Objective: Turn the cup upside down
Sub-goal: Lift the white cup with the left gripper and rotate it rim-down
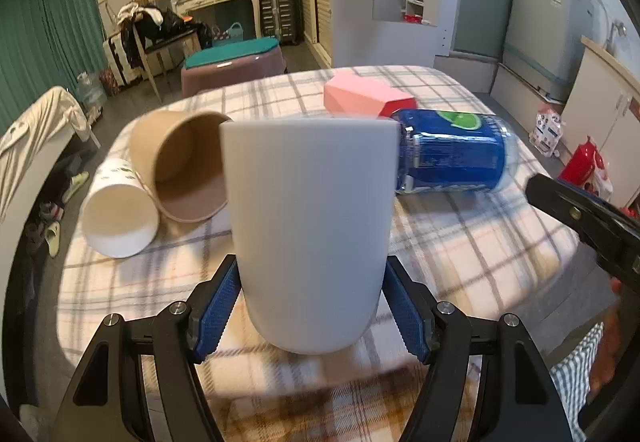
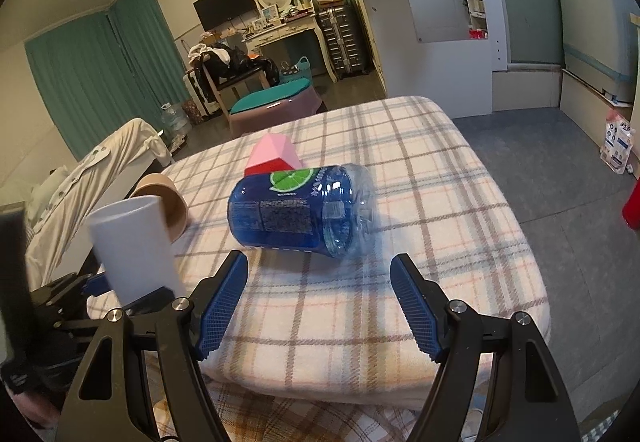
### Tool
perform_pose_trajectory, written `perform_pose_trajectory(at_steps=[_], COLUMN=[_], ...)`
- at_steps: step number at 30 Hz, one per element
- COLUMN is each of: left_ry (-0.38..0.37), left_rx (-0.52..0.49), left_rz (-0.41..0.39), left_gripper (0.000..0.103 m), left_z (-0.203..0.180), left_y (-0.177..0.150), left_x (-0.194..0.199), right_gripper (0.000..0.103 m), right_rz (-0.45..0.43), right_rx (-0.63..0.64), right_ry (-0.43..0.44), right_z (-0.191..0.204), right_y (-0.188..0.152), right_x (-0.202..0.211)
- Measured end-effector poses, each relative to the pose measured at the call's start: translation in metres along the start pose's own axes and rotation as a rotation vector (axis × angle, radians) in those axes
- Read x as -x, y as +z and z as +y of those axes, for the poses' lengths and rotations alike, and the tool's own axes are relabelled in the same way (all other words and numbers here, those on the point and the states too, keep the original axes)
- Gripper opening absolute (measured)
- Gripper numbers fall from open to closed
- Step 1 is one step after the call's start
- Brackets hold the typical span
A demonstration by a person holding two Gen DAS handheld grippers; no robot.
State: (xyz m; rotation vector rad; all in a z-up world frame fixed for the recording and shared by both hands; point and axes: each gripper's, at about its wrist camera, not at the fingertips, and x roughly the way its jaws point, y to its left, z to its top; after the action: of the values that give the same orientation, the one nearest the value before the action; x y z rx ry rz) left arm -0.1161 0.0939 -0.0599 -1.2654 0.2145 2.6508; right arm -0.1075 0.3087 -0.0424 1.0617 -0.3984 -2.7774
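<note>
A plain white cup (image 1: 310, 226) stands mouth up between my left gripper's (image 1: 312, 282) blue pads, which close on its lower sides. It is held a little above the plaid blanket. The same cup shows in the right wrist view (image 2: 134, 246), at the left, with the left gripper around its base. My right gripper (image 2: 320, 282) is open and empty over the near part of the blanket, in front of a blue bottle (image 2: 300, 209). Its dark body shows at the right edge of the left wrist view (image 1: 588, 217).
On the plaid-covered table (image 2: 440, 201) lie a brown paper cup (image 1: 184, 165) and a white paper cup (image 1: 118, 209) on their sides at the left, the blue bottle (image 1: 452, 153) on its side, and a pink and red carton (image 1: 364, 97) behind it. The table edge drops to grey floor on the right.
</note>
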Motion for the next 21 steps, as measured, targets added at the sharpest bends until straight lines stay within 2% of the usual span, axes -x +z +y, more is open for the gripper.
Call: perform_pose_trajectory(at_steps=[5, 8, 13, 21], left_ry=[0.01, 0.028, 0.025, 0.035], left_rx=[0.025, 0.025, 0.025, -0.044], left_rz=[-0.018, -0.009, -0.022, -0.159], left_gripper=[0.074, 0.08, 0.078, 0.077], left_z=[0.003, 0.004, 0.006, 0.003], left_y=[-0.004, -0.011, -0.019, -0.002], left_x=[-0.008, -0.01, -0.005, 0.038], right_gripper=[0.074, 0.074, 0.074, 0.074], right_rz=[0.0, 0.005, 0.02, 0.017], right_rx=[-0.008, -0.019, -0.005, 0.003], right_ry=[-0.011, -0.012, -0.004, -0.002], right_z=[-0.006, -0.009, -0.004, 0.002], right_y=[0.001, 0.002, 0.0, 0.0], right_x=[-0.001, -0.004, -0.008, -0.006])
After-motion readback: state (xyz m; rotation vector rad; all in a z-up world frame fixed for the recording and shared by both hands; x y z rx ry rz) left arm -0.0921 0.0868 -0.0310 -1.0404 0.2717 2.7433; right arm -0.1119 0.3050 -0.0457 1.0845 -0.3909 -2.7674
